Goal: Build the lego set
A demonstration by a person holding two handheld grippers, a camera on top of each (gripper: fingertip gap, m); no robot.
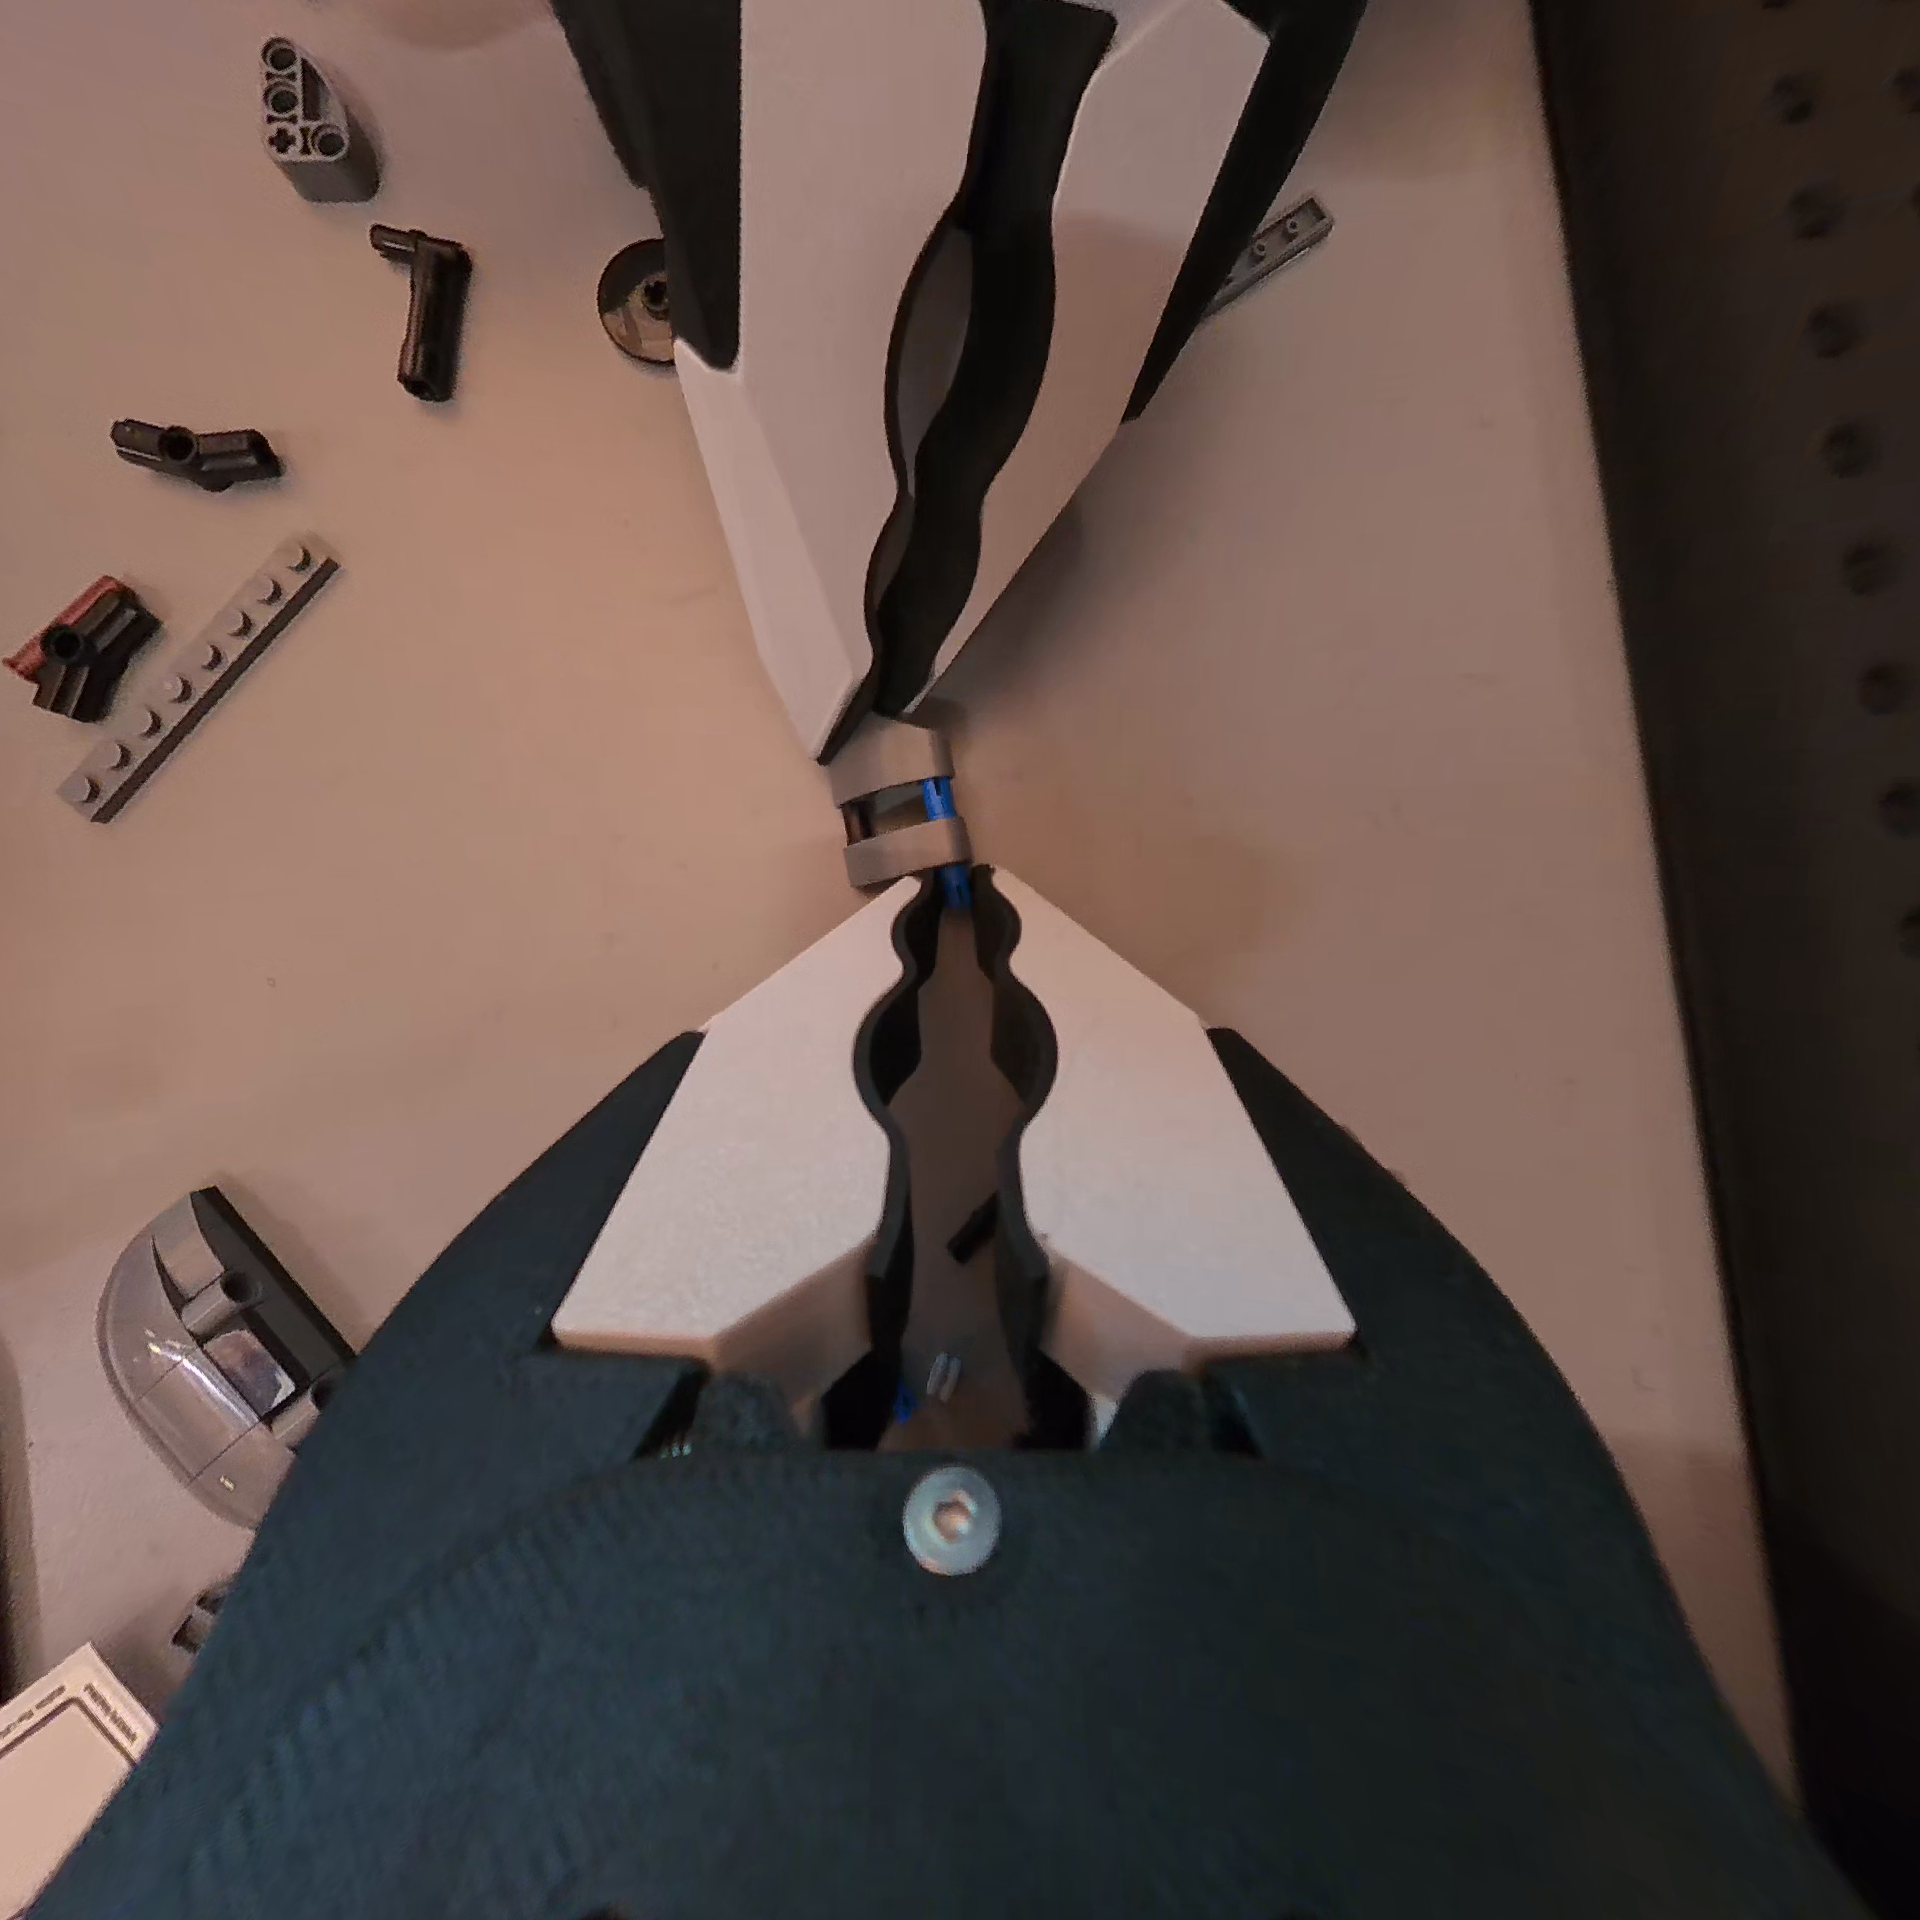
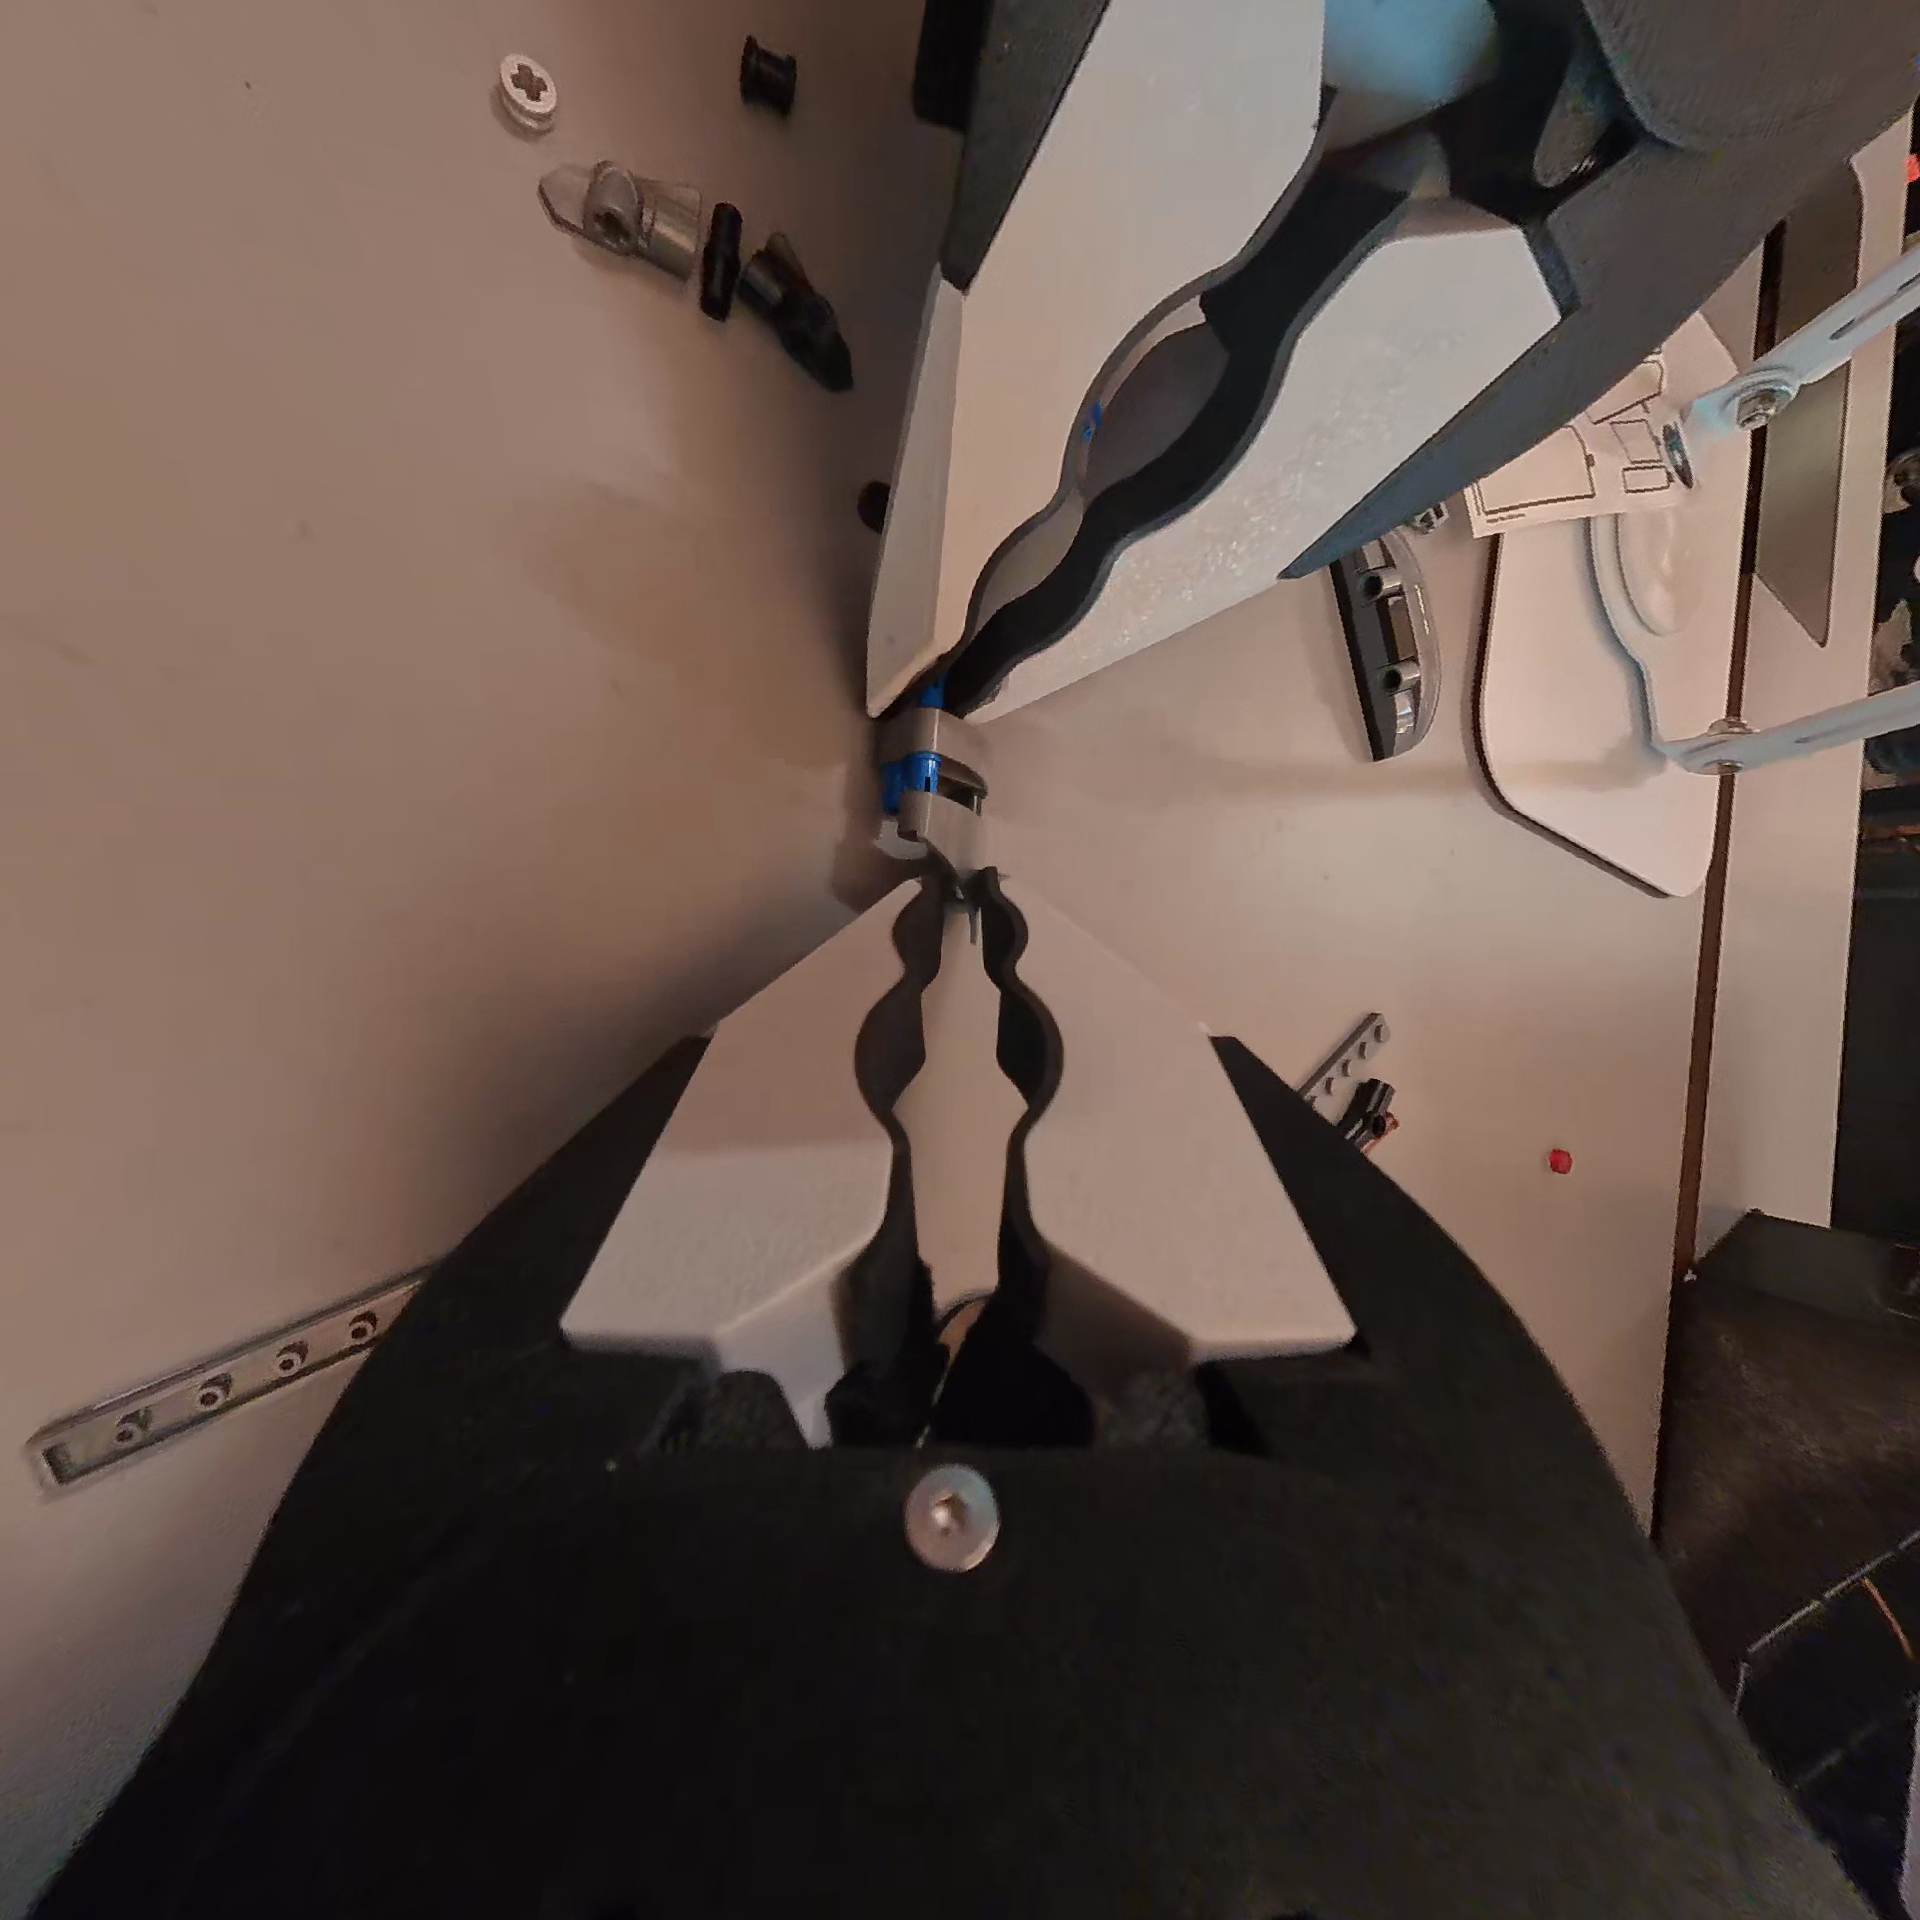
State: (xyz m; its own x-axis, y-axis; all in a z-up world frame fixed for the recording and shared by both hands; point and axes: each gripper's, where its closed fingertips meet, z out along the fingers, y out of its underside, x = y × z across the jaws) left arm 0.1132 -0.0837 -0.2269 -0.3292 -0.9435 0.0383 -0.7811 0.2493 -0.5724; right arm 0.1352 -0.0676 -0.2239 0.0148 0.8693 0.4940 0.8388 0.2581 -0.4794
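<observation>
A small grey Lego fork piece (image 1: 891,858) with a blue pin (image 1: 938,798) through it hangs between the two grippers above the pale table. In the left wrist view, my left gripper (image 1: 951,891) is shut on the lower end of the blue pin. My right gripper (image 1: 883,727) comes in from above and is shut on the grey piece's top. In the right wrist view, my right gripper (image 2: 961,883) grips the grey piece (image 2: 920,805) from below. The left gripper (image 2: 935,696) holds the blue pin (image 2: 902,774) from above.
Loose parts lie on the left of the table: a long grey plate (image 1: 197,681), black connectors (image 1: 426,312), a grey rounded beam (image 1: 312,120) and a grey curved shell (image 1: 208,1340). A dark perforated board (image 1: 1818,727) borders the right. A white board (image 2: 1621,727) and another grey plate (image 2: 229,1382) also lie there. Both grippers' tips are close together, under 4 cm apart.
</observation>
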